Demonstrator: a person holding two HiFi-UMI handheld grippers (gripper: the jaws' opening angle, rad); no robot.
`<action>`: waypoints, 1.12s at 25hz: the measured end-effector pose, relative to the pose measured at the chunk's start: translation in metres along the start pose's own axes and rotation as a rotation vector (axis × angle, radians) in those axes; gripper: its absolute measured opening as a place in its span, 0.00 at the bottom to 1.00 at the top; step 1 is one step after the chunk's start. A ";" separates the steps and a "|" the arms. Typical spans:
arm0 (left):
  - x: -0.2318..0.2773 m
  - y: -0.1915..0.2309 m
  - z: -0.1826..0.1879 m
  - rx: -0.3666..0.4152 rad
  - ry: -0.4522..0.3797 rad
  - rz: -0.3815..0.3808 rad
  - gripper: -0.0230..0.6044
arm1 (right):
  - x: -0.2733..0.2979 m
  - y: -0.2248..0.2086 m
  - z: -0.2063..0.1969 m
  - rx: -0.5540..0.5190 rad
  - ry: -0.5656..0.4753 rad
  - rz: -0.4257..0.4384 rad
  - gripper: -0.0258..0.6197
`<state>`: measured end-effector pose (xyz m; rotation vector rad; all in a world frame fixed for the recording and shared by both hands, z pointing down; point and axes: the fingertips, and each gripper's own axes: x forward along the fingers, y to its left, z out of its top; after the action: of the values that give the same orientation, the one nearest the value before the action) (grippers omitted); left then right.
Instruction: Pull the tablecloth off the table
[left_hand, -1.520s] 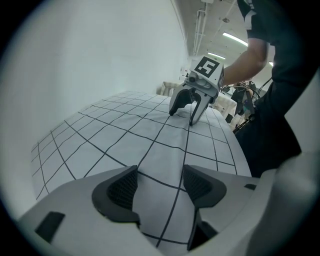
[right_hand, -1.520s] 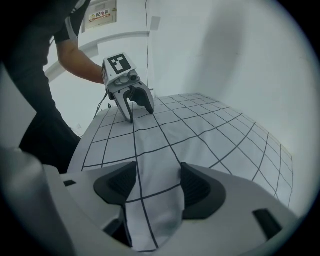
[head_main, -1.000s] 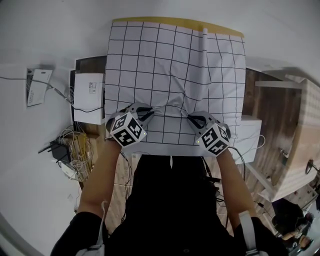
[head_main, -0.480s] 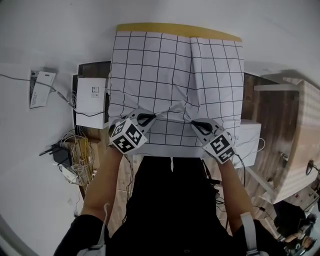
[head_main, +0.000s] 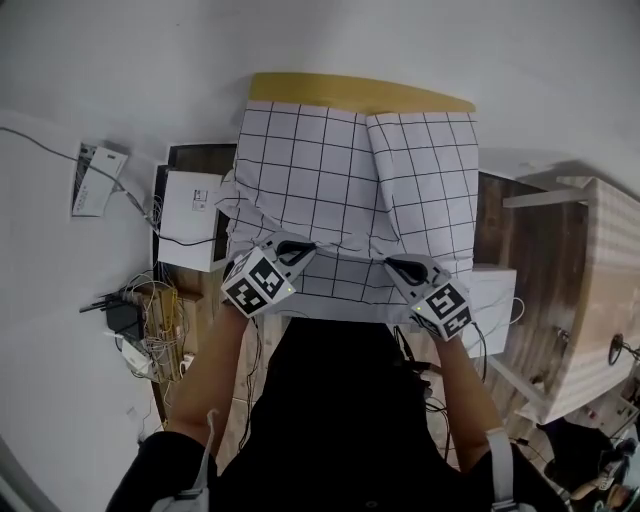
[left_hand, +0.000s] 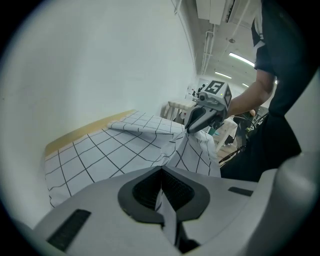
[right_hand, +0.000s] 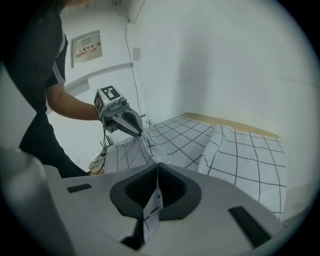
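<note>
Two grippers bite into the near edge of the checked tablecloth (head_main: 340, 170) as you stand at the front of the table.

At far left, a white box (head_main: 188, 205) sits just beside the cloth's rumpled left edge. A tangle of cables (head_main: 150, 310) lies on the floor nearer you, so room on that side is tight.

Your left gripper (head_main: 298, 249) has its fingers (left_hand: 142, 192) fully together on a pinch of the cloth. In the left gripper view a thin strip of checked fabric stands out between the pads.

Between the two grips the fabric is drawn up into a taut ridge, and below it the near hem hangs toward your legs. Past the ridge the cloth lies across the table (head_main: 360, 92), whose bare yellow far edge shows as a strip against the white wall. A long fold runs from that far edge toward you, right of centre.

Your right gripper (head_main: 397, 266) matches the left. Its fingers (right_hand: 135, 187) are closed all the way on the cloth, with a sliver of fabric caught between the pads.

To the right, a white case (head_main: 495, 295) sits just beside the cloth's right edge. A pale wooden cabinet (head_main: 590, 290) stands farther off. With the wall behind and clutter on both flanks, the freest room is on your own side of the table.
</note>
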<state>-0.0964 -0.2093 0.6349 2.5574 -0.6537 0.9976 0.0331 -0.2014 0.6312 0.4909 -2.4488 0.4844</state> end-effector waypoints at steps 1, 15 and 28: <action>-0.002 -0.002 0.006 -0.003 0.000 0.009 0.05 | -0.005 0.000 0.003 0.004 -0.008 0.006 0.07; -0.057 -0.033 0.047 -0.111 -0.139 0.167 0.05 | -0.056 0.022 0.036 -0.015 -0.172 0.063 0.07; -0.120 -0.031 0.140 -0.042 -0.325 0.200 0.05 | -0.127 0.017 0.146 -0.137 -0.368 -0.060 0.07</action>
<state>-0.0810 -0.2095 0.4489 2.6808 -1.0220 0.6162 0.0526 -0.2218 0.4393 0.6402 -2.7835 0.2128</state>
